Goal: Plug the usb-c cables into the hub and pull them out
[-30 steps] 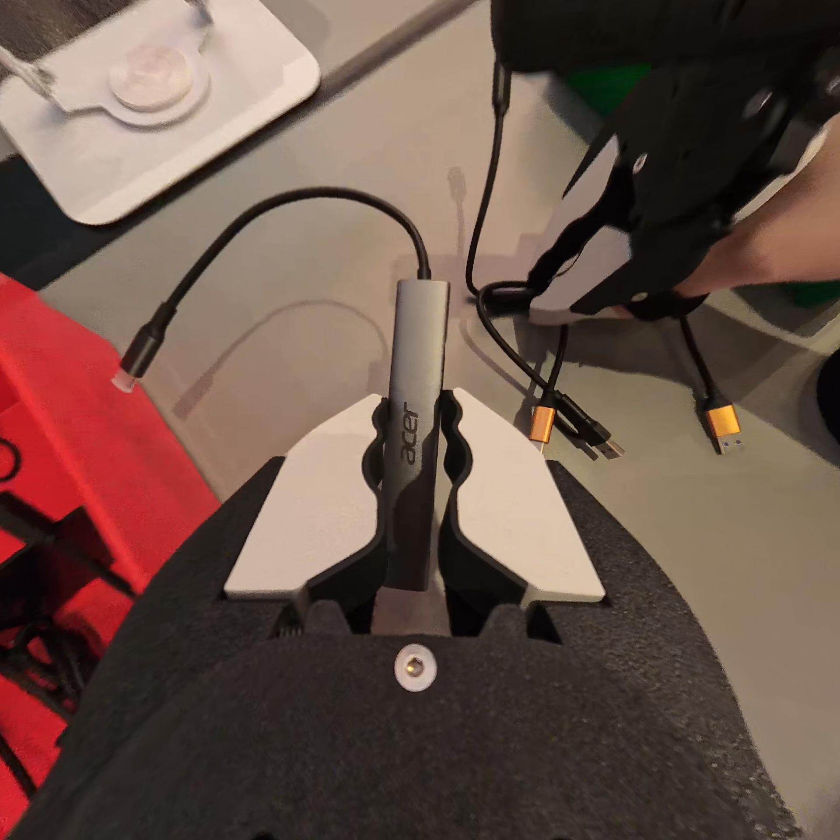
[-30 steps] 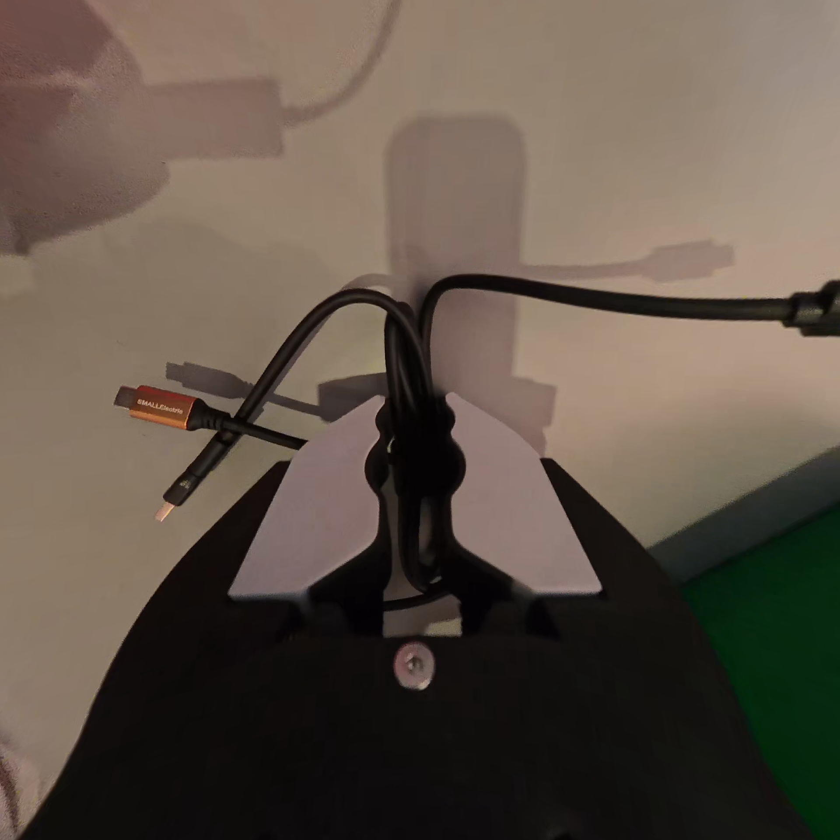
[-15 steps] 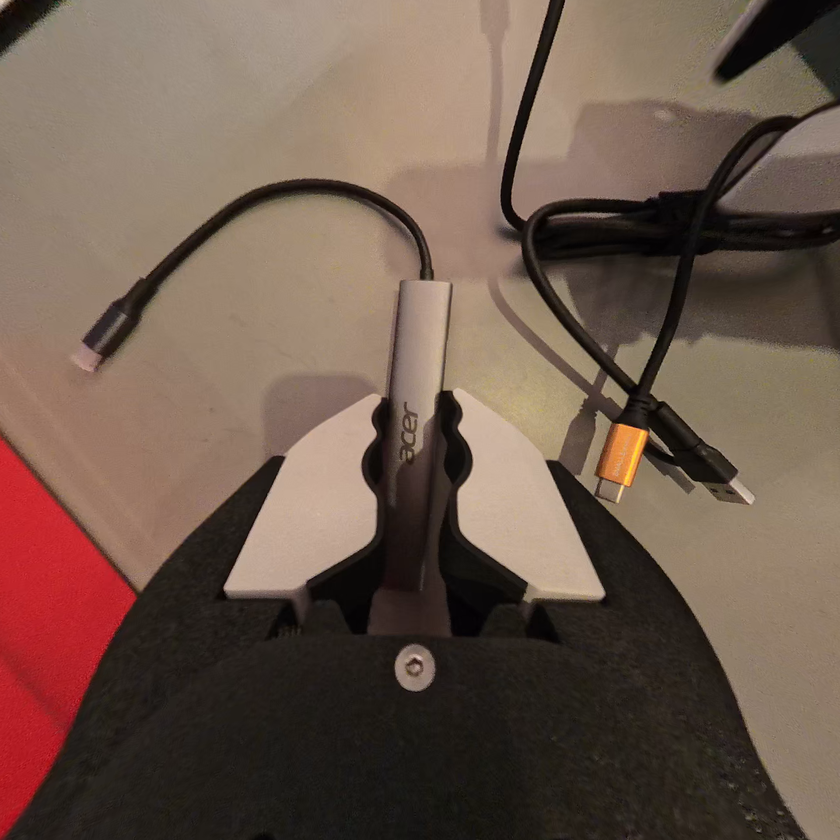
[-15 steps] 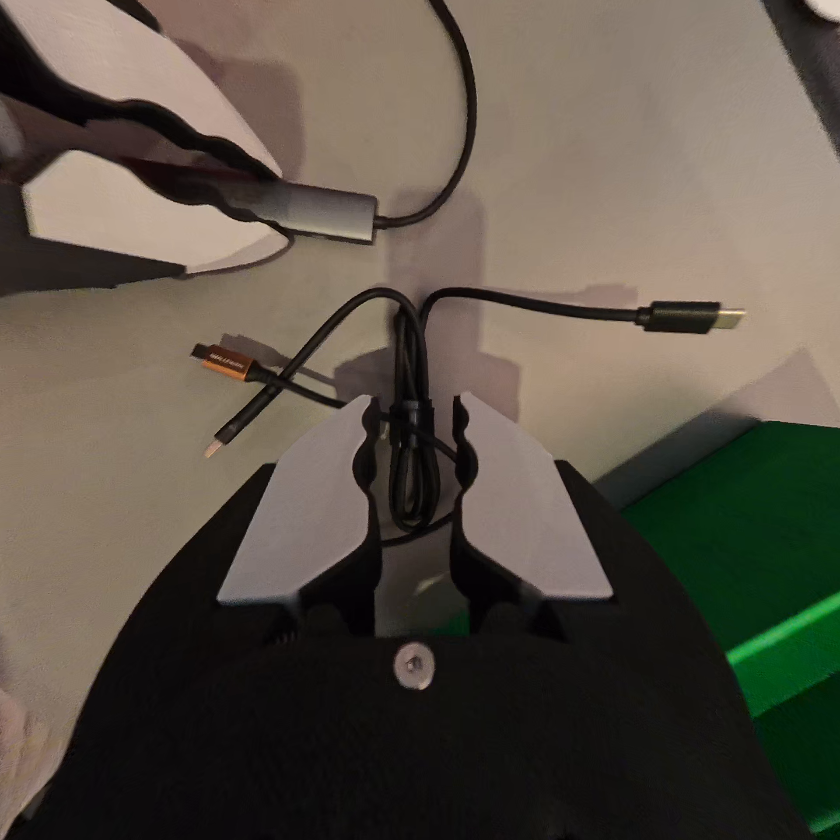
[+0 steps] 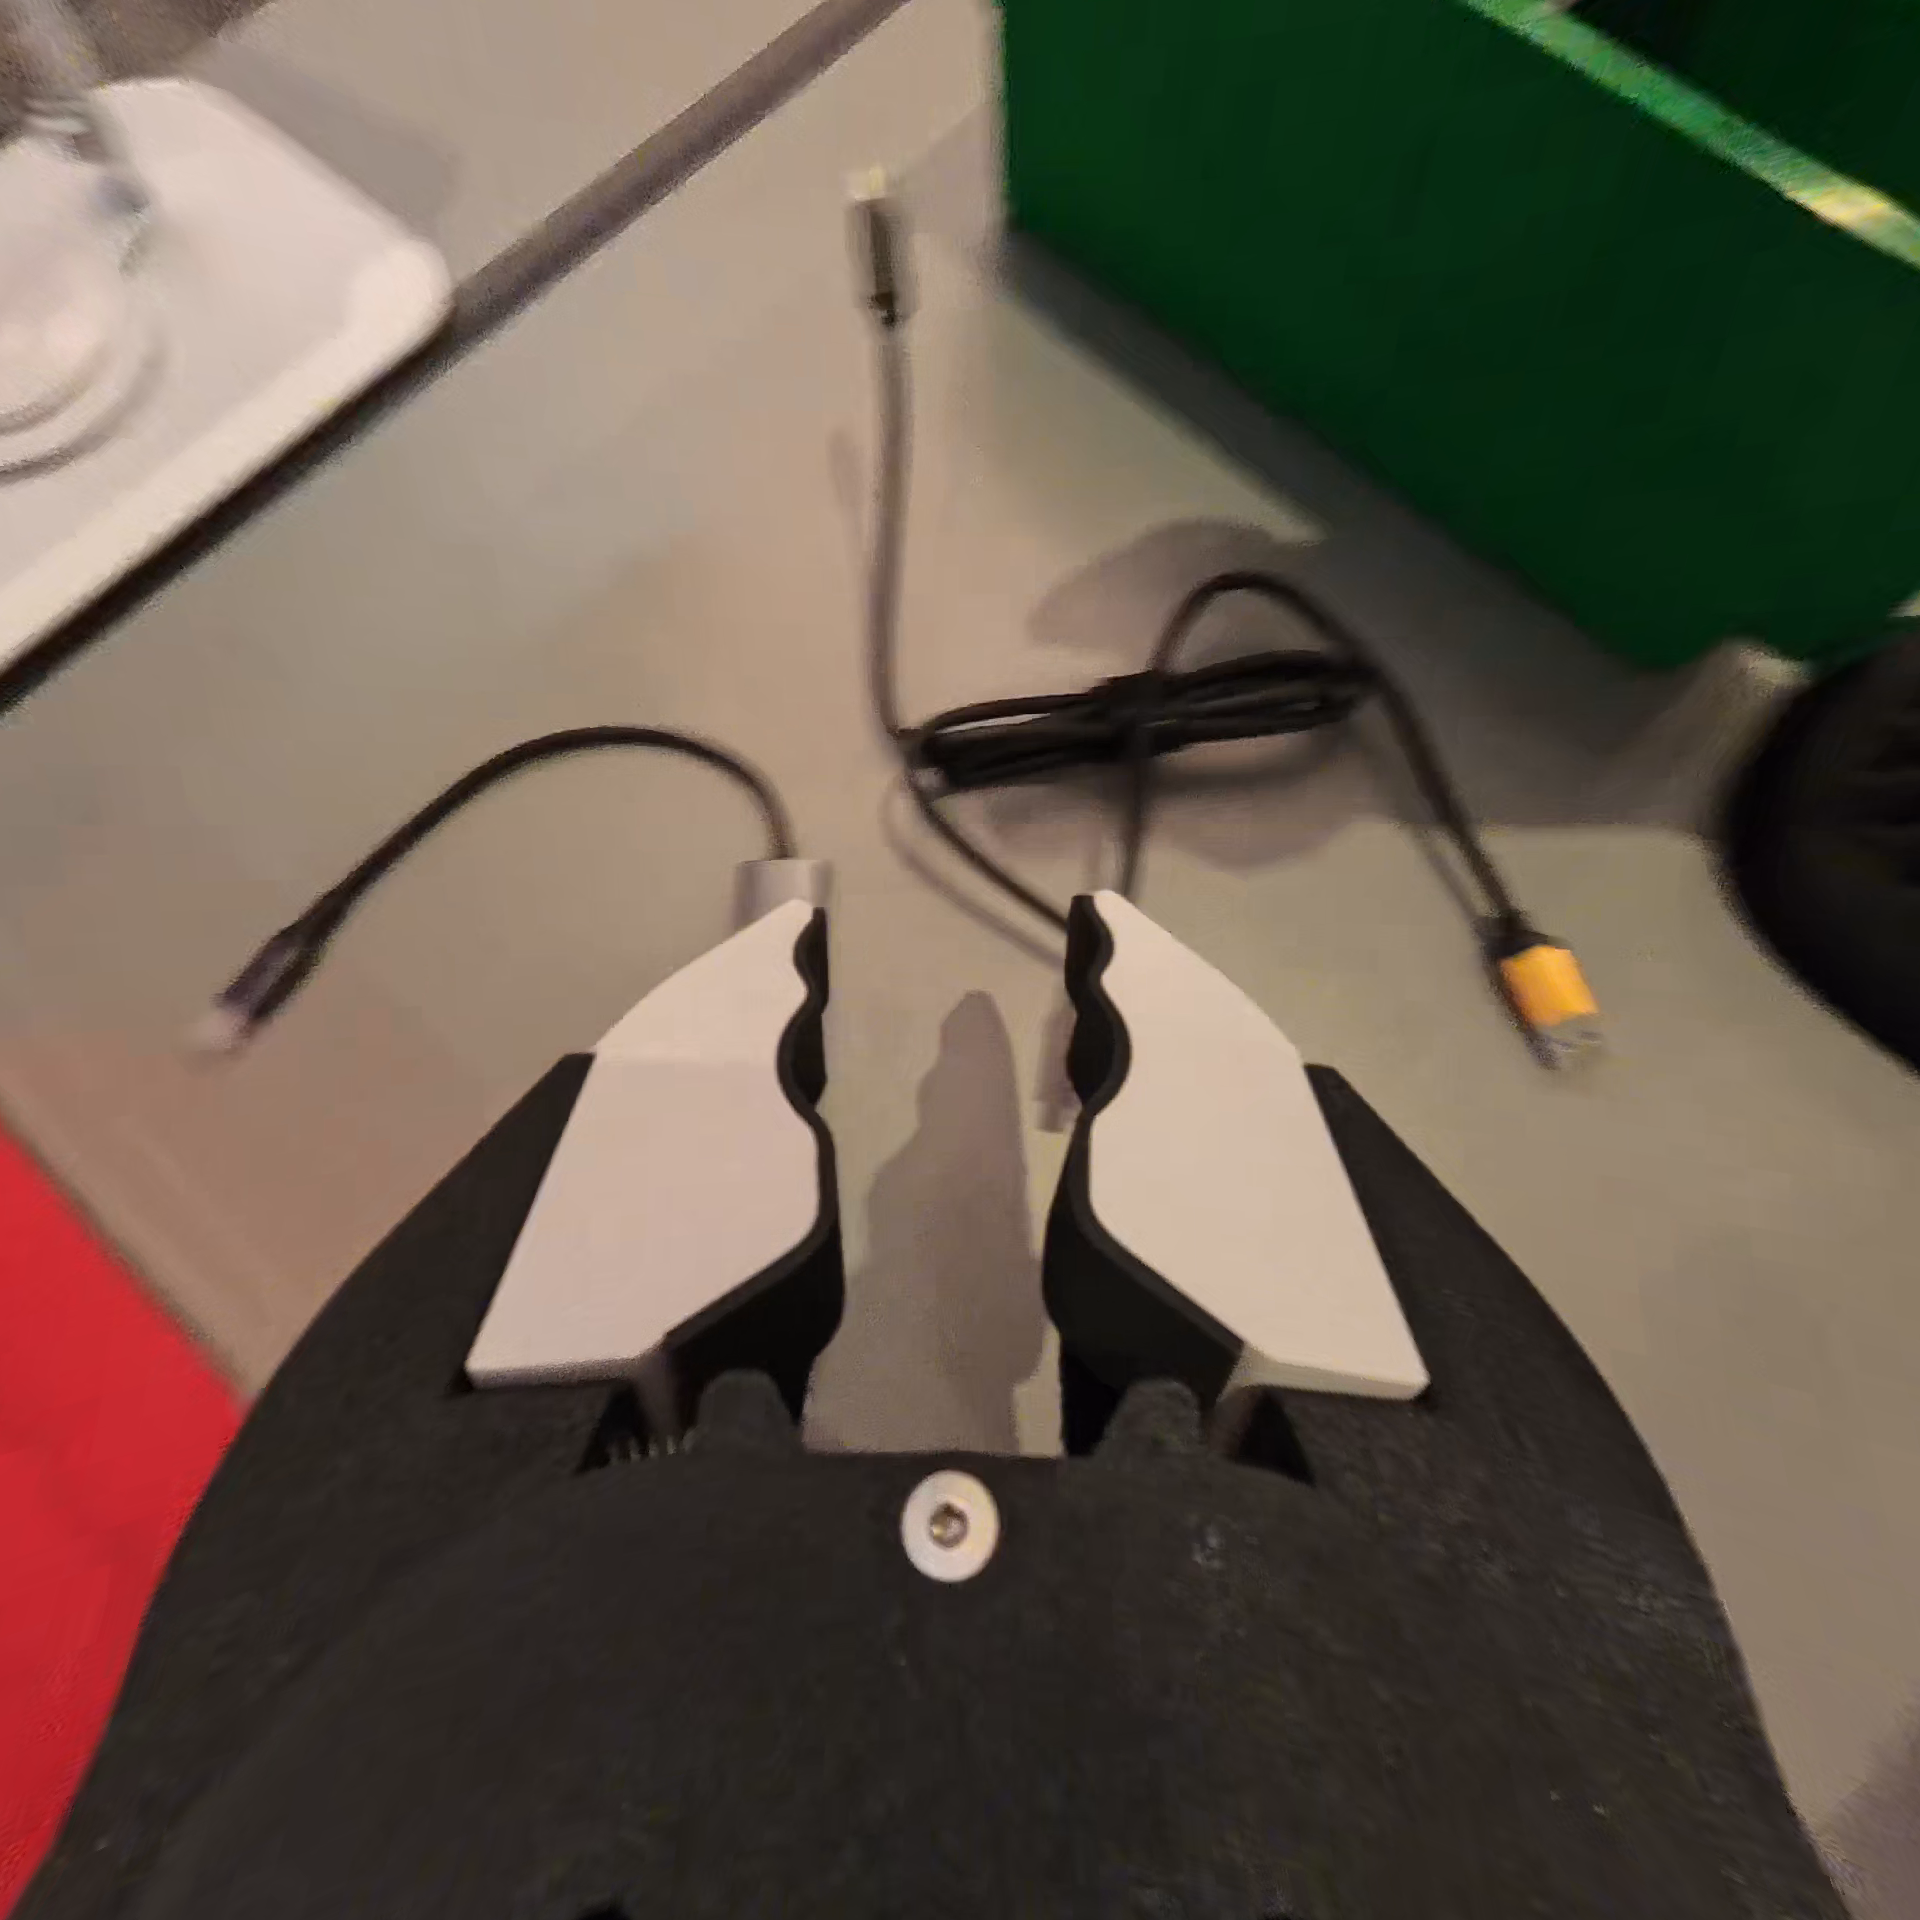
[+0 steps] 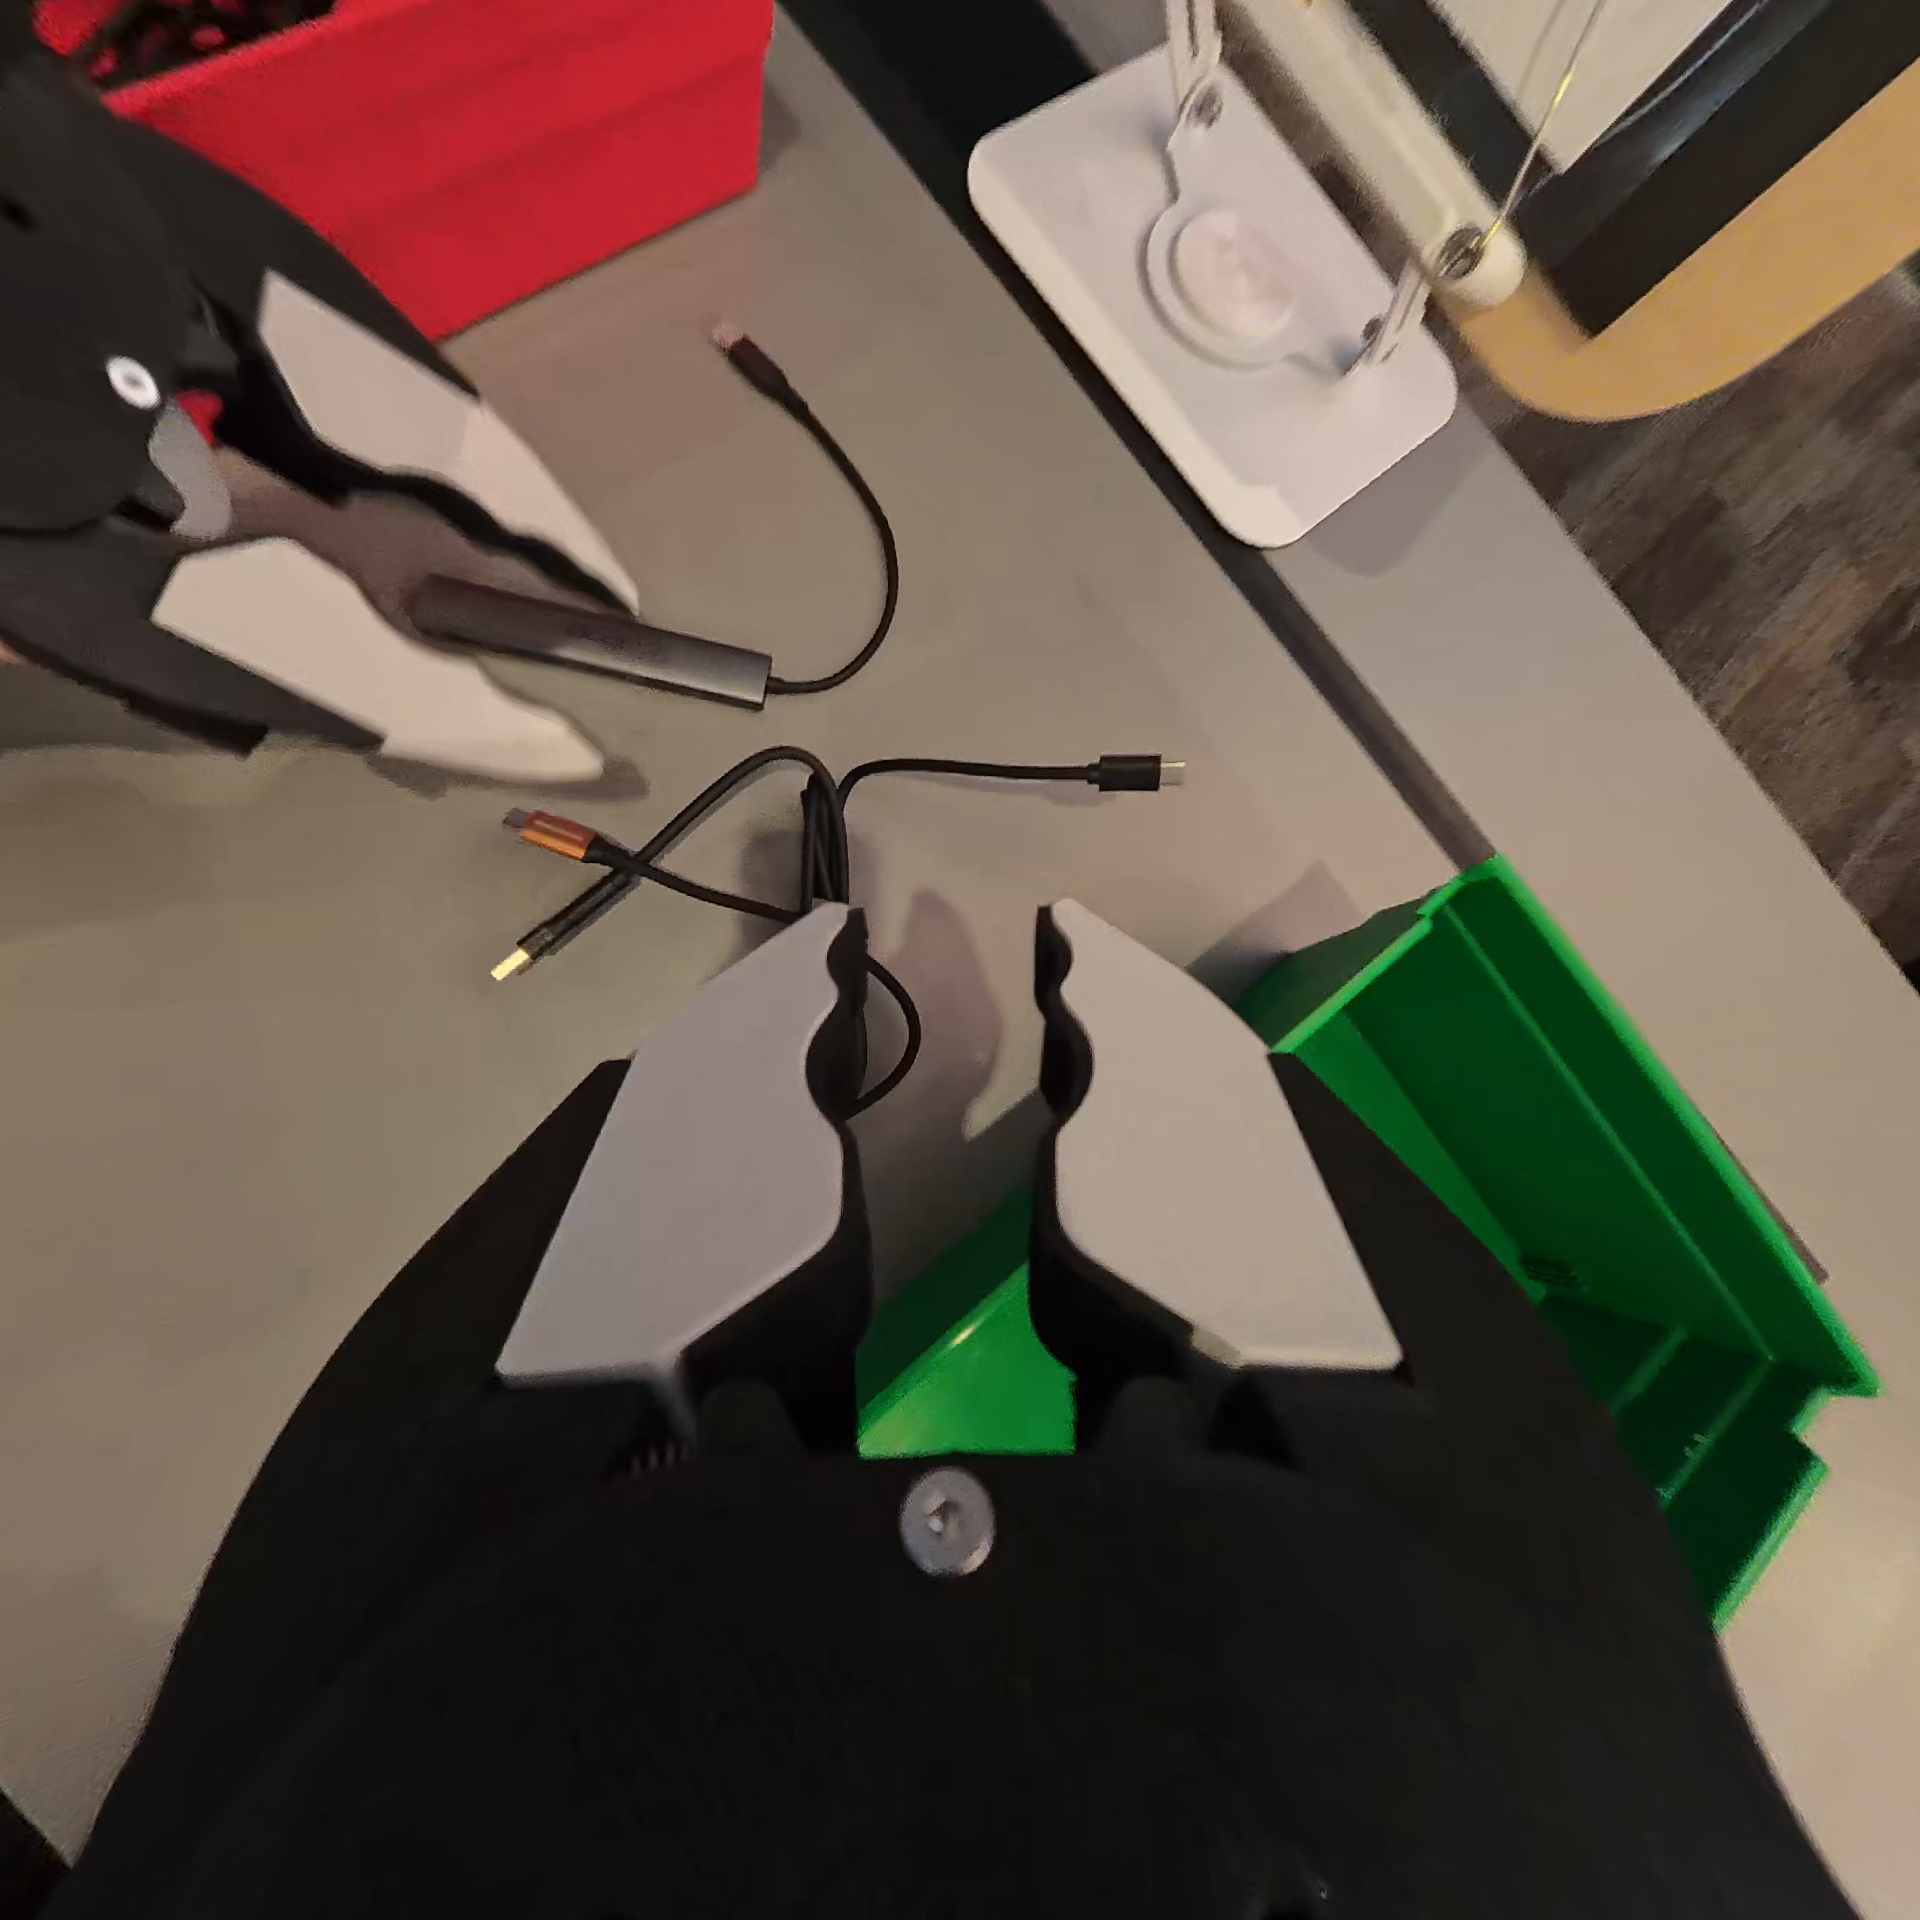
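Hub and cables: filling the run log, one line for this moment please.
left gripper open | right gripper open | hub on table | cable bundle on table, unplugged

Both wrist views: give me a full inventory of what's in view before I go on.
hub: 1, dark grey bar with short black lead, on the table by the left gripper's tips
cable bundle: 1, black, tied, mid-table, its loop reaching between the right gripper's jaws
orange-sleeved plug: 1, on the bundle's left
black-sleeved plug with a gold tip: 1, just below the orange one
black USB-C plug: 1, pointing right
table: 1, grey
red bin: 1, far left
green bin: 1, right edge
white lamp base: 1, far side
left gripper: 1, black with grey fingers, jaws open, empty
right gripper: 1, same colours, jaws open, gripping nothing
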The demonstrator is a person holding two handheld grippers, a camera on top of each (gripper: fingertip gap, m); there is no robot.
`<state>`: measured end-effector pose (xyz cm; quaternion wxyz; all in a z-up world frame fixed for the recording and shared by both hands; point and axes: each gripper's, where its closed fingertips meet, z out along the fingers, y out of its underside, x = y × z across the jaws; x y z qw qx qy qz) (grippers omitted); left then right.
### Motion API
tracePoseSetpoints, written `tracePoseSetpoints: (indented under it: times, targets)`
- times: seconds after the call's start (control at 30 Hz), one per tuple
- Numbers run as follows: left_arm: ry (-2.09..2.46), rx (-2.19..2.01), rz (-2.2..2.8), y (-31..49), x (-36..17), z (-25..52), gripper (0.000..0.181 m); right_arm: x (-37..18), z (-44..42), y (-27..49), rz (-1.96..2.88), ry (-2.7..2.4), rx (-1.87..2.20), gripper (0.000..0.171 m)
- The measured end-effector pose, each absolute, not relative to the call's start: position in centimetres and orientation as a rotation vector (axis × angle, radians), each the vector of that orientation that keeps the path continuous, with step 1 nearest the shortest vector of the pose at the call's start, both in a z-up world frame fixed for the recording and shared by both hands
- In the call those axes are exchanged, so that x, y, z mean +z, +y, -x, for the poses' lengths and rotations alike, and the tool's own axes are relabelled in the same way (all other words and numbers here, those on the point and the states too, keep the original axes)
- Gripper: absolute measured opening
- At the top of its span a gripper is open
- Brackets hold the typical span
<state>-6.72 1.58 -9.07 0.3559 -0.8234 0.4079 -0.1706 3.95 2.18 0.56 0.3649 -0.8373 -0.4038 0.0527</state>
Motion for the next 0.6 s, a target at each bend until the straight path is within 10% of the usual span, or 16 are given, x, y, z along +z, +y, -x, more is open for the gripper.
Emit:
tracePoseSetpoints:
  times: [0.6]
  targets:
    - [1.349, -0.619, 2.269, -2.4, -14.7, 5.6, 0.012, 0.4, -3.5, 1.1, 2.130, -1.122, 0.227, 0.025]
